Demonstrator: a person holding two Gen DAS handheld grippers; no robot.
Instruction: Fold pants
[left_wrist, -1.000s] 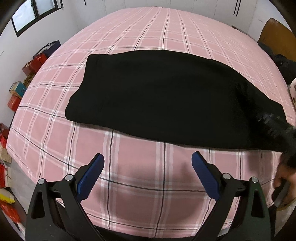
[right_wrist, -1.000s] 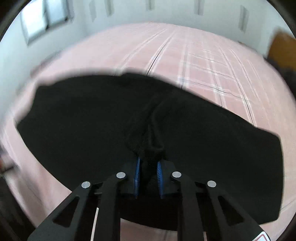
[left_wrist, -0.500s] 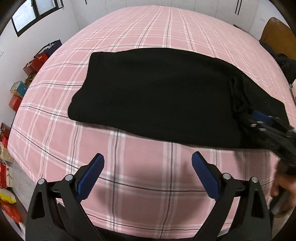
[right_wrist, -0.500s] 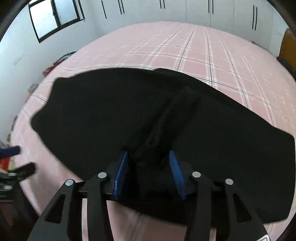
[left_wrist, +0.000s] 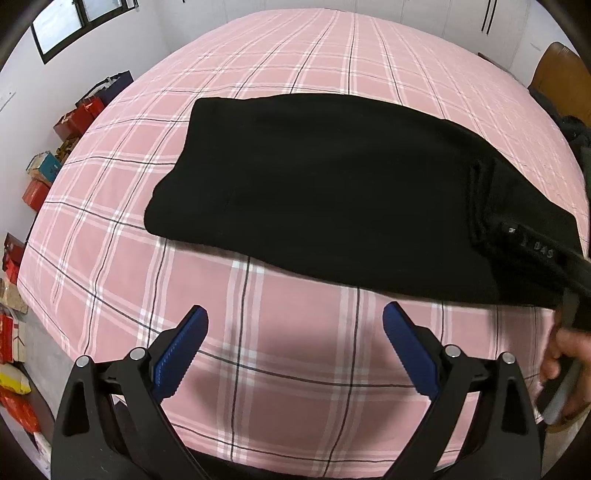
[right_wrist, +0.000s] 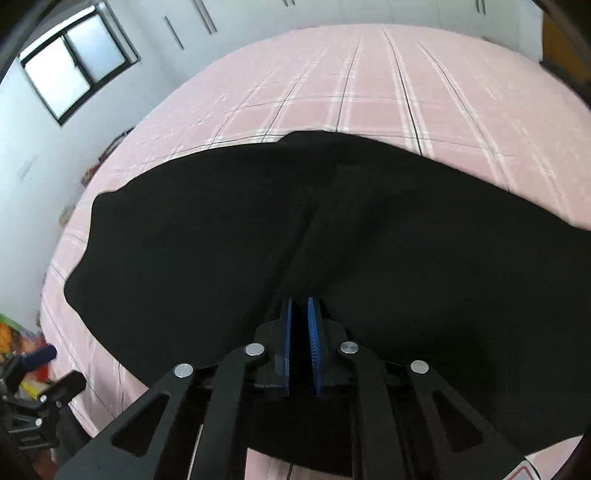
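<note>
Pink plaid bed (left_wrist: 295, 354): one black pants (left_wrist: 332, 184); left hand-held gripper (left_wrist: 295, 343) spread, right hand-held gripper (right_wrist: 299, 321) just closed, nearly together.

Landmark = bed (left_wrist: 295, 369). Pants (left_wrist: 332, 184) lie flat on it, across its width, toward the near edge. Left gripper (left_wrist: 295, 332) sits above the bed's near strip, in front of the pants, apart from them. Right gripper (right_wrist: 299, 317) is over the pants' near-right end. Boxes (left_wrist: 40, 181) sit on the floor left of the bed. Window (right_wrist: 74, 74) on the wall beyond the bed's left side.
</note>
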